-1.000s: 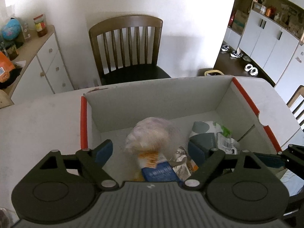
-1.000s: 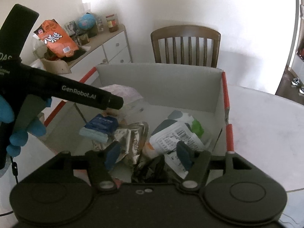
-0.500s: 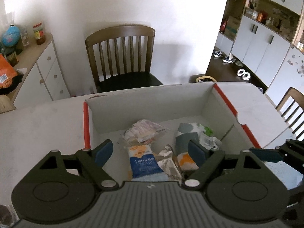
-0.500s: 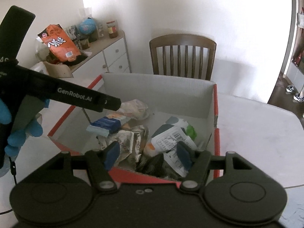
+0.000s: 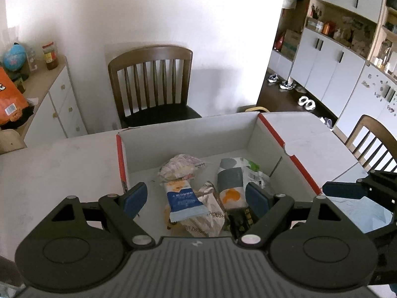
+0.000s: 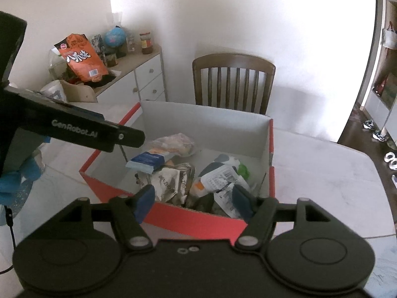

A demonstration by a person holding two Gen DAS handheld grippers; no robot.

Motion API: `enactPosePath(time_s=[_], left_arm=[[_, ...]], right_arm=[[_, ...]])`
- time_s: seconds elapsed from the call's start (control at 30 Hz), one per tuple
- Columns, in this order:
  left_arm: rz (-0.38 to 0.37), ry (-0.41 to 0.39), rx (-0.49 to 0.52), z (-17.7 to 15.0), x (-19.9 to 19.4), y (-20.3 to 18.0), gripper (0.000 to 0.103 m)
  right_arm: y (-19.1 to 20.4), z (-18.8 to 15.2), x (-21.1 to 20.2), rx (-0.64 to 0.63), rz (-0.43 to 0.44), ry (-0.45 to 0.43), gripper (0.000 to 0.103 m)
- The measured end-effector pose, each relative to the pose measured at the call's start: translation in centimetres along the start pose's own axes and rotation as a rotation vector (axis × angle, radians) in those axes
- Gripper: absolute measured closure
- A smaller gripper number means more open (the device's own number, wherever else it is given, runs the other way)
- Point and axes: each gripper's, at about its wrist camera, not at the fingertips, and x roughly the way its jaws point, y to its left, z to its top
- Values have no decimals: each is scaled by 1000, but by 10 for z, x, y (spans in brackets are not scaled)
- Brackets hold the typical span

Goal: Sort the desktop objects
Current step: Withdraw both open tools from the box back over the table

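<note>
A red and white cardboard box point(image 5: 275, 130) point(image 6: 271, 149) stands on the white table and holds several snack packets. Among them are a pale bread packet point(image 5: 182, 167) point(image 6: 173, 141), a blue and white packet point(image 5: 183, 202) point(image 6: 146, 161), a silver crumpled packet point(image 5: 211, 213) point(image 6: 171, 182) and a grey, white and green pouch point(image 5: 233, 176) point(image 6: 220, 176). My left gripper point(image 5: 196, 197) is open and empty above the box's near side. My right gripper point(image 6: 192, 198) is open and empty, just outside the box's near wall. The left gripper also shows in the right wrist view point(image 6: 74, 129).
A wooden chair point(image 5: 151, 82) point(image 6: 233, 82) stands behind the table. A white cabinet point(image 6: 141, 74) at the left carries an orange bag point(image 6: 82, 58), a globe and jars. A second chair point(image 5: 372, 141) is at the right. White table surface point(image 6: 322, 173) lies right of the box.
The bread packet left my left gripper and now lies in the box. Both grippers have pulled back and up from the box, staying open.
</note>
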Motion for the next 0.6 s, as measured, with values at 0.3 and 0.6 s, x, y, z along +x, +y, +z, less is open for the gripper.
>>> enactPosePath(time_s=[0.3, 0.6], left_arm=[[-42, -24, 22, -14, -31, 0, 17], [-83, -47, 69, -34, -59, -8, 17]], right_arm=[[15, -6, -27, -5, -27, -23, 32], [27, -21, -48, 12, -60, -31, 32]])
